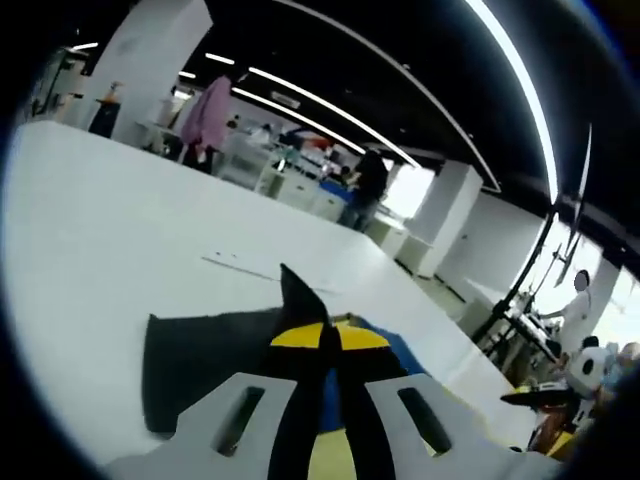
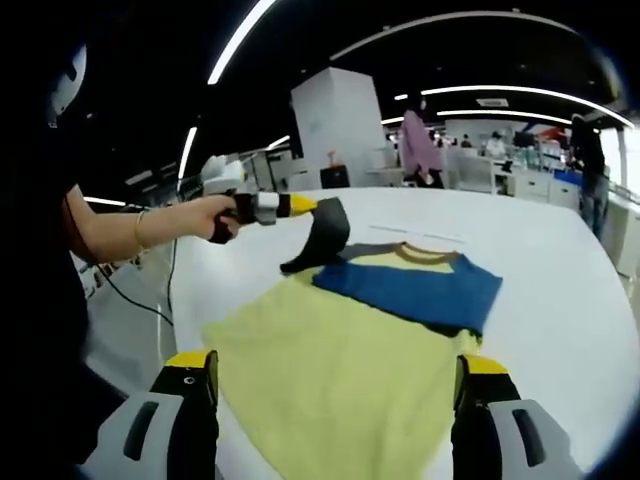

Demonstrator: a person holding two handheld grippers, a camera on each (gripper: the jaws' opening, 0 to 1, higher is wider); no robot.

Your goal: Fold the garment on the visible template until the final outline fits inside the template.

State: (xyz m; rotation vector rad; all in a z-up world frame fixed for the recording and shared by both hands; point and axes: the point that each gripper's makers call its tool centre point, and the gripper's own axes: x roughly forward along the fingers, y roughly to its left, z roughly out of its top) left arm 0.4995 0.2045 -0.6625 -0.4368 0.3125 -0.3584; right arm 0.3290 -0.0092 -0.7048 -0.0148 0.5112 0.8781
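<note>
Right gripper view: left tool (image 2: 312, 208) pinches the dark sleeve (image 2: 322, 235), lifted over the shirt (image 2: 340, 370); right tool (image 2: 335, 385) spread, nearer the hem.

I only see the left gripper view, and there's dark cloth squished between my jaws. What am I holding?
Observer: In the right gripper view, the left gripper pinches a dark sleeve of a shirt and holds it up off the white table.
Operator: What does the whole shirt look like?
Observer: It's mostly pale yellow and spread flat, with a blue panel near the collar.
Operator: Where's my other gripper?
Observer: The right gripper hangs over the yellow bottom end of the shirt, jaws wide open, holding nothing.
</note>
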